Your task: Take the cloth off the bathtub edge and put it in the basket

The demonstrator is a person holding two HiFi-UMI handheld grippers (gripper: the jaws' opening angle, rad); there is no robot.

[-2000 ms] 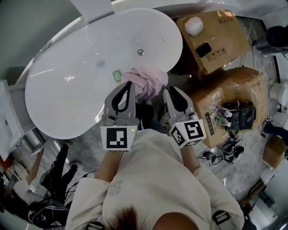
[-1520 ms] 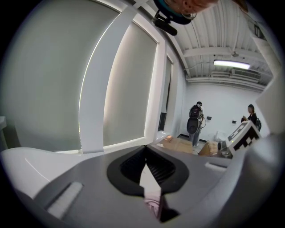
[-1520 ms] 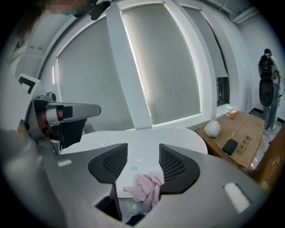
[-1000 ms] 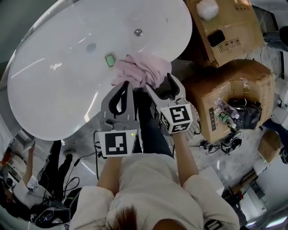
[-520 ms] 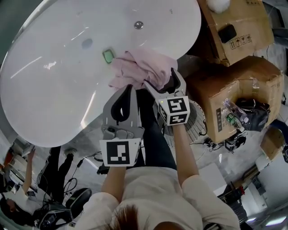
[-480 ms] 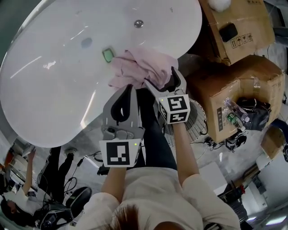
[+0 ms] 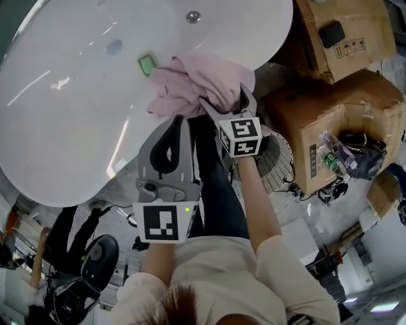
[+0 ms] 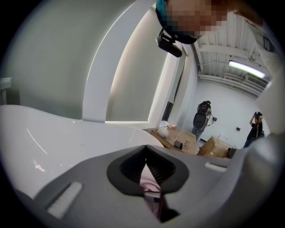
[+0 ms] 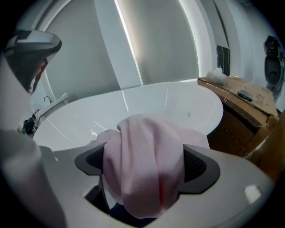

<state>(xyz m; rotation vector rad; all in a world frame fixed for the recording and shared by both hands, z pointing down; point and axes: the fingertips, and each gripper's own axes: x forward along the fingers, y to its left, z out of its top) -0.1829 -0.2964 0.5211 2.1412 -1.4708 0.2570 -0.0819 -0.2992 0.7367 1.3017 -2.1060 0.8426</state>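
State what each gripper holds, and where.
Nothing yet. The right gripper, jaws just opened, straddles the bunched pink cloth; the left gripper is shut, empty.

1. Head view: bathtub [image 7: 76,127] took up 9 to 12 o'clock. Its basin was open, holding only a small green item [image 7: 146,63] and the drain [image 7: 193,17].
2. Cloth [image 7: 200,82] sat bunched on the tub rim at 12 o'clock and blocked that stretch.
3. Basket [image 7: 274,166] was at 4 o'clock of the cloth, with one side under the person's right forearm [image 7: 254,197].
4. Cardboard boxes at 1 o'clock [image 7: 330,32] and 3 o'clock [image 7: 336,120] walled the right side. The nearer one stood just beside the basket and carried a bottle [image 7: 330,155] and a black bag [image 7: 361,149].
5. The person's legs [image 7: 216,190] filled the gap between tub and basket.
6. Office chair [image 7: 89,266] stood at 8 o'clock.
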